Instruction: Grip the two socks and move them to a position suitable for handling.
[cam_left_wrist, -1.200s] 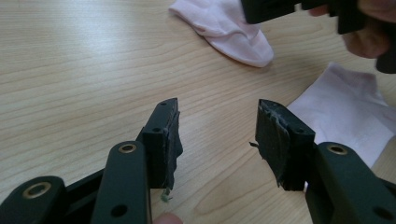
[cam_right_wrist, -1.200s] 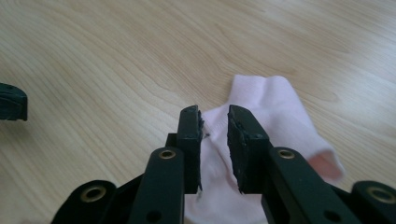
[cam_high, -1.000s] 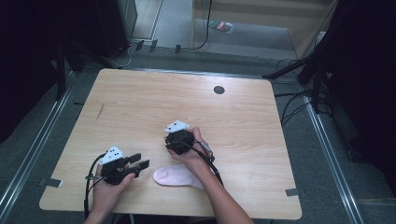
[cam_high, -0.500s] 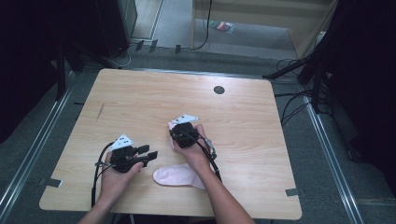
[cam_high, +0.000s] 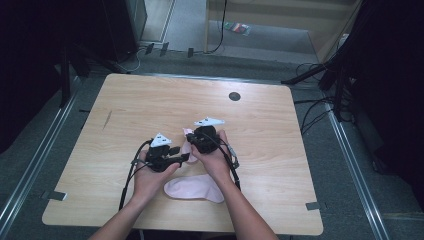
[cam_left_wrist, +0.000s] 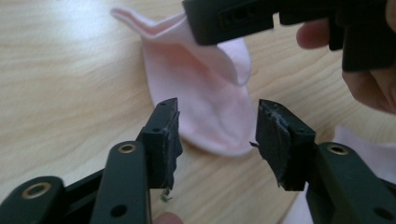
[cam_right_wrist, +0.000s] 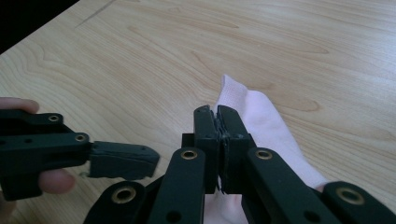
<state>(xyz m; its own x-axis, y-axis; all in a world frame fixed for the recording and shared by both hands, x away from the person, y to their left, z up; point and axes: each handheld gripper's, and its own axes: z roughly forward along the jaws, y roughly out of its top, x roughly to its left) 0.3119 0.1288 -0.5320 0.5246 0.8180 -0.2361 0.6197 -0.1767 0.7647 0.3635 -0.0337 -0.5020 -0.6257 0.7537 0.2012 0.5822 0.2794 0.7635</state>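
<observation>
One sock (cam_high: 195, 188) lies on the table (cam_high: 125, 110) (near edge), another (cam_high: 187, 145) behind it.

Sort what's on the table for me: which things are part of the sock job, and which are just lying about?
In the job:
- pink sock, pinched by the shut right gripper
- second pink sock, flat near the table's front edge
- left gripper, jaws apart, at the held sock

Lying about:
- dark round cap in the table top
- cables on the floor

A small pale pink fabric sock (cam_left_wrist: 205, 100) is pinched at one edge so that part of it lifts off the wooden tabletop while its rounded end rests there. A second pale pink fabric sock (cam_high: 194, 187) lies flat nearby, closer to the table's near edge.
</observation>
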